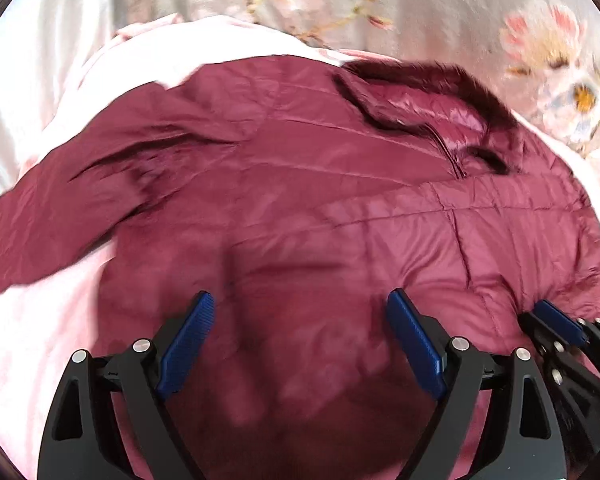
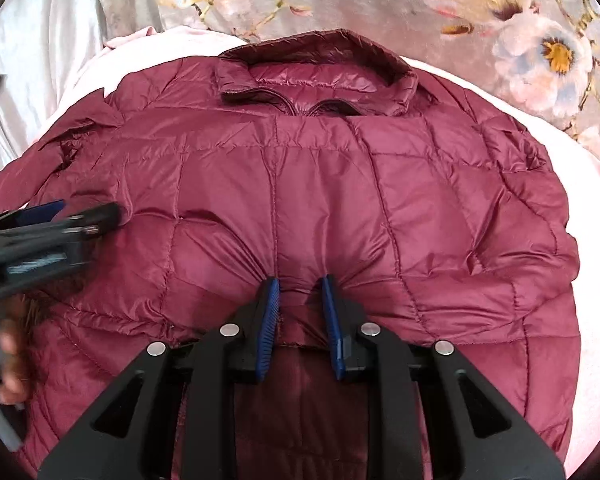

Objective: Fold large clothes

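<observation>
I am looking at a maroon quilted down jacket (image 2: 320,200) lying across the centre of both views on a pink blanket (image 2: 580,280), collar (image 2: 316,68) at upper centre. My right gripper (image 2: 300,284) is pinching a puckered fold at the lower centre; my left gripper (image 1: 300,304) is hovering spread, fingers (image 1: 188,340) released. I am judging the jacket light, puffy and slippery, best gripped at seams or hem.

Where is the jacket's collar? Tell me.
The collar lies at the far end of the jacket in the right wrist view, straight ahead of the right gripper, next to the flowered bedding.
</observation>
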### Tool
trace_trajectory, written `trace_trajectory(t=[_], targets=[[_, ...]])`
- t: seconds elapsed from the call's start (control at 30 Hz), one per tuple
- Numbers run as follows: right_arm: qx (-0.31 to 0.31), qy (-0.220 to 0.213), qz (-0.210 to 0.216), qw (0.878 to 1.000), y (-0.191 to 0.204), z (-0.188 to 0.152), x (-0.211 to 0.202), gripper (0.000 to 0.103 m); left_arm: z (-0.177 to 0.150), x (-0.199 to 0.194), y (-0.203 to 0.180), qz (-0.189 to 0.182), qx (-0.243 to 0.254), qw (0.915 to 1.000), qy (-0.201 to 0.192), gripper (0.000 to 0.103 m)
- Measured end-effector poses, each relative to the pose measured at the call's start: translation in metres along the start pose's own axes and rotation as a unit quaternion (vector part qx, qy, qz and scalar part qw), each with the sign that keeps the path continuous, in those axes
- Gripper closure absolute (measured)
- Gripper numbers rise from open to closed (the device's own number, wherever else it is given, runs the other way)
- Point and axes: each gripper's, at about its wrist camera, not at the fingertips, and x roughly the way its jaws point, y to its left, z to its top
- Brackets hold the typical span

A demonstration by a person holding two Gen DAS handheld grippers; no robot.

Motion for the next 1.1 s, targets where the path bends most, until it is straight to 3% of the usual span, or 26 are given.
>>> trace_trajectory(t=[0.13, 0.27, 0.37, 0.47, 0.57, 0.7, 0.73, 0.77, 0.8, 0.83, 0.87, 0.93, 1.0, 1.1], targets=[[0.021, -0.027, 0.007, 0.999, -0.006, -0.011, -0.020, 0.061, -0.006, -0.041, 0.073, -0.024, -0.079, 0.9966, -0.004, 0.017], [0.029, -0.030, 0.005, 0.999, -0.008, -0.017, -0.022, 0.056, -0.013, -0.054, 0.175, 0.022, -0.179, 0.9836, 0.005, 0.017], [0.035, -0.022, 0.002, 0.999, -0.009, -0.020, -0.020, 0.054, -0.024, -0.063, 0.262, 0.080, -0.274, 0.9582, 0.011, 0.018], [0.032, -0.020, -0.006, 0.999, -0.007, -0.021, -0.019, 0.054, -0.034, -0.077, 0.318, 0.104, -0.341, 0.9342, -0.007, 0.018], [0.021, -0.017, -0.020, 0.999, -0.002, -0.021, -0.017, 0.053, -0.039, -0.075, 0.356, 0.128, -0.378, 0.9168, -0.002, 0.018], [0.014, -0.016, -0.031, 0.999, 0.001, -0.021, -0.016, 0.050, -0.040, -0.060, 0.379, 0.110, -0.421, 0.9001, 0.004, 0.019], [0.015, -0.017, -0.031, 0.999, 0.001, -0.021, -0.017, 0.049, -0.037, -0.060, 0.380, 0.117, -0.420, 0.9001, -0.001, 0.022], [0.016, -0.018, -0.030, 0.999, 0.000, -0.021, -0.017, 0.048, -0.033, -0.060, 0.378, 0.119, -0.415, 0.9021, -0.004, 0.043], [0.017, -0.019, -0.029, 0.999, 0.000, -0.021, -0.018, 0.048, -0.029, -0.060, 0.375, 0.116, -0.405, 0.9071, -0.008, 0.058], [0.019, -0.022, -0.026, 0.999, -0.001, -0.021, -0.020, 0.048, -0.021, -0.061, 0.367, 0.112, -0.389, 0.9145, -0.007, 0.087], [0.021, -0.029, -0.022, 0.999, -0.002, -0.021, -0.023, 0.048, -0.011, -0.063, 0.353, 0.107, -0.369, 0.9232, -0.007, 0.099], [0.031, -0.049, -0.010, 0.998, -0.005, -0.021, -0.035, 0.047, 0.008, -0.069, 0.332, 0.096, -0.343, 0.9342, -0.019, 0.102], [0.044, -0.059, 0.005, 0.997, -0.008, -0.022, -0.046, 0.044, 0.029, -0.085, 0.294, 0.083, -0.292, 0.9519, -0.040, 0.103], [0.069, -0.068, 0.033, 0.995, -0.015, -0.026, -0.066, 0.039, 0.065, -0.115, 0.216, 0.053, -0.198, 0.9754, -0.082, 0.103]])
